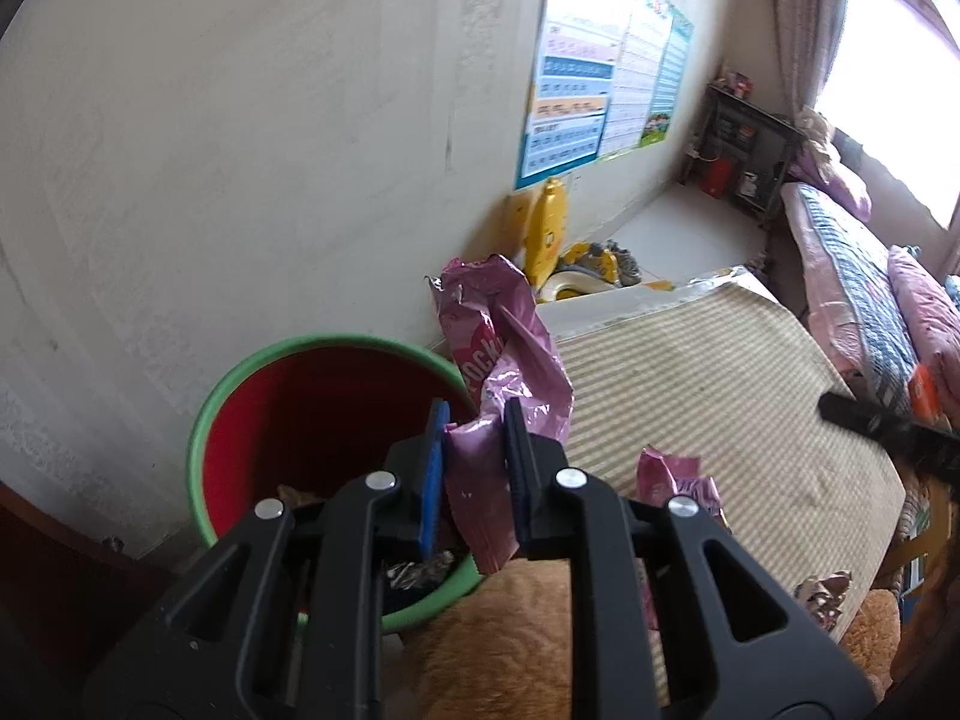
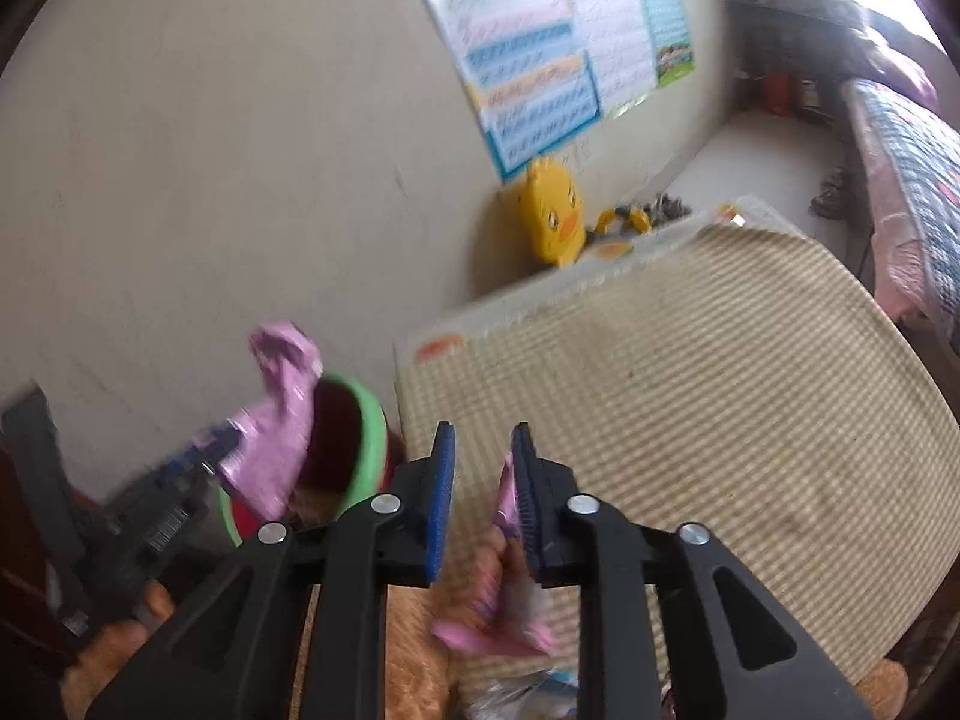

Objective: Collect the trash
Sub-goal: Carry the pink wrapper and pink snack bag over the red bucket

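Gripping a pink wrapper [image 1: 504, 396] in left gripper [image 1: 474, 474], poised at bin [image 1: 252, 372] rim's 3 o'clock, not yet dropped. Right gripper [image 2: 480, 498] parted, empty. Pink scraps [image 1: 678, 480] left on mat [image 1: 750, 390], some trash binned.

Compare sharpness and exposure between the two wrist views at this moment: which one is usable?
Left wrist view: sharp; the pink wrapper in the left gripper and the green-rimmed bin read cleanly; the window is blown out. Right wrist view: motion-blurred throughout, the wall posters smeared, though the right gripper itself stays crisp. Both show fisheye bending and dark corners.
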